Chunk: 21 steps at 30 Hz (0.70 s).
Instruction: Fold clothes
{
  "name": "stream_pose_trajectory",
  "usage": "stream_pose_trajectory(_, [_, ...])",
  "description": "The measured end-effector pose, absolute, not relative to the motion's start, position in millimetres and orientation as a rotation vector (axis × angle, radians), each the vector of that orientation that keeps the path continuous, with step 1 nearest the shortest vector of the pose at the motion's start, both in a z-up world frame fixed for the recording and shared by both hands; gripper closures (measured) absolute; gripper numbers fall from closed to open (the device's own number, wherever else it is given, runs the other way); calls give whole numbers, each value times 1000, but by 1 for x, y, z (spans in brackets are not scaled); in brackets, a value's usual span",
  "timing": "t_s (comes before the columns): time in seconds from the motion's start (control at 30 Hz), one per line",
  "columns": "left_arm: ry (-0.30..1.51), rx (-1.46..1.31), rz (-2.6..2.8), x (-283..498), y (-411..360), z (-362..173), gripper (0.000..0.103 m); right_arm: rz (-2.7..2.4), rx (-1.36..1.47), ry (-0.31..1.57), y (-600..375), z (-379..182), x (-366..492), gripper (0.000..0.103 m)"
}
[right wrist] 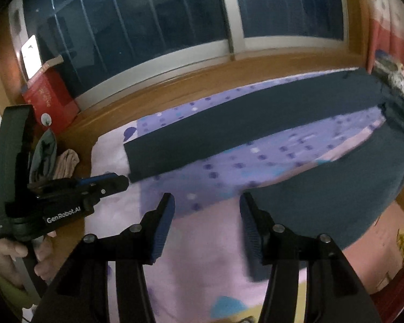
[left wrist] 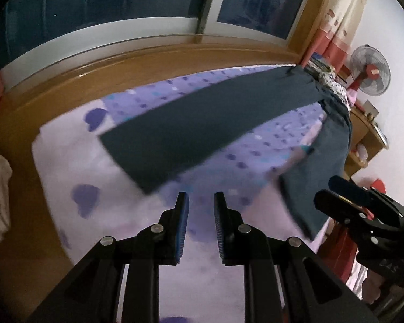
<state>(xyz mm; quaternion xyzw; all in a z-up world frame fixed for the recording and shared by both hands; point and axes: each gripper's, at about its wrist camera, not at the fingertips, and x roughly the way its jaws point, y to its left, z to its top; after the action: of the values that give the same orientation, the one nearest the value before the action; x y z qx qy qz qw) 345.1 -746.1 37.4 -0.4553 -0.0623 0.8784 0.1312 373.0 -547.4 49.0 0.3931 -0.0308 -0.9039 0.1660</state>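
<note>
Trousers (left wrist: 202, 123), dark blue-grey, are spread on the bed with the two legs splayed apart in a V: one leg runs long and flat toward the window side, the other drapes off toward the near right edge of the mattress, and the waist sits at the far end by a pile of other clothes.

Nearest first: the left gripper (left wrist: 201, 202) hangs over bare sheet just short of the hem of the far leg, jaws at a narrow gap with nothing between them. The right gripper (right wrist: 206, 204) hovers over the lilac dotted bedsheet (right wrist: 202, 255) with its jaws moving apart, fairly wide and nothing between them either; the other leg's hem lies just beside its right finger. Neither tool is touching cloth.

So my read is we're at the start, lining up to bring one leg over the other. Tips for doing that well: pinch the hem corner of one leg plus a spot higher up the same leg, so it travels as a flat panel and doesn't rope up. Make sure only trouser fabric gets nipped, not the sheet underneath. Lay it so the seams and hems match before letting go.

Further back there's the wooden bed frame (left wrist: 67, 80), then the dark window (right wrist: 148, 27), with a standing fan (left wrist: 370, 71) off to the right.
</note>
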Motion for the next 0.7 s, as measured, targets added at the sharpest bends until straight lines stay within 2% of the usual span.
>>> stream_pose_trajectory(0.13, [-236, -1315, 2536, 352, -700, 37, 84, -2589, 1092, -69, -500, 57, 376, 51])
stream_pose_trajectory(0.53, [-164, -1286, 2499, 321, -602, 42, 84, -2610, 1085, -167, -401, 63, 344, 51])
stream_pose_trajectory(0.7, [-184, -1254, 2545, 290, -578, 43, 84, -2602, 1074, -92, -382, 63, 308, 51])
